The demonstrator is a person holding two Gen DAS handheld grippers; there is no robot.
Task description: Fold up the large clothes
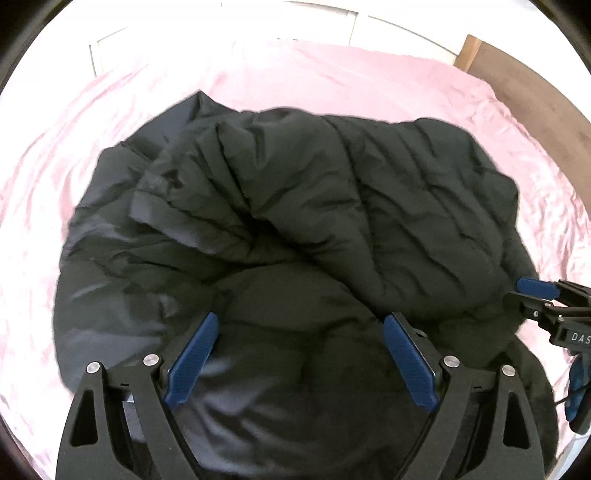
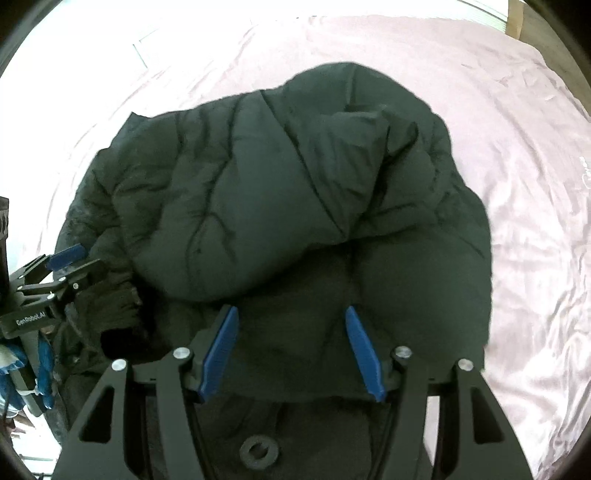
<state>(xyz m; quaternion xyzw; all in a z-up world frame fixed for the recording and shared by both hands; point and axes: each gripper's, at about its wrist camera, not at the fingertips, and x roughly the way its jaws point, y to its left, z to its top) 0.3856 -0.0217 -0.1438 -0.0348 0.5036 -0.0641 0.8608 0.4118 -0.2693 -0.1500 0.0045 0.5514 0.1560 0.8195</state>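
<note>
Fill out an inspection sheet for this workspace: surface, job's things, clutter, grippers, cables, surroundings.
Surface: pink sheet on a bed, wrinkled, bare around the garment.
Job's things: one black puffer jacket, bunched, with a quilted part folded over the rest; not yet a neat fold.
Clutter: nothing seen.
Grippers: left gripper open above the jacket, nothing between its blue pads; right gripper open above the jacket, pads not pressing on fabric.
Cables: a thin dark cord beside the right gripper's handle; it lies off the jacket.
Surroundings: white panelled wall beyond the bed; brown wooden piece at the far right corner.
</note>
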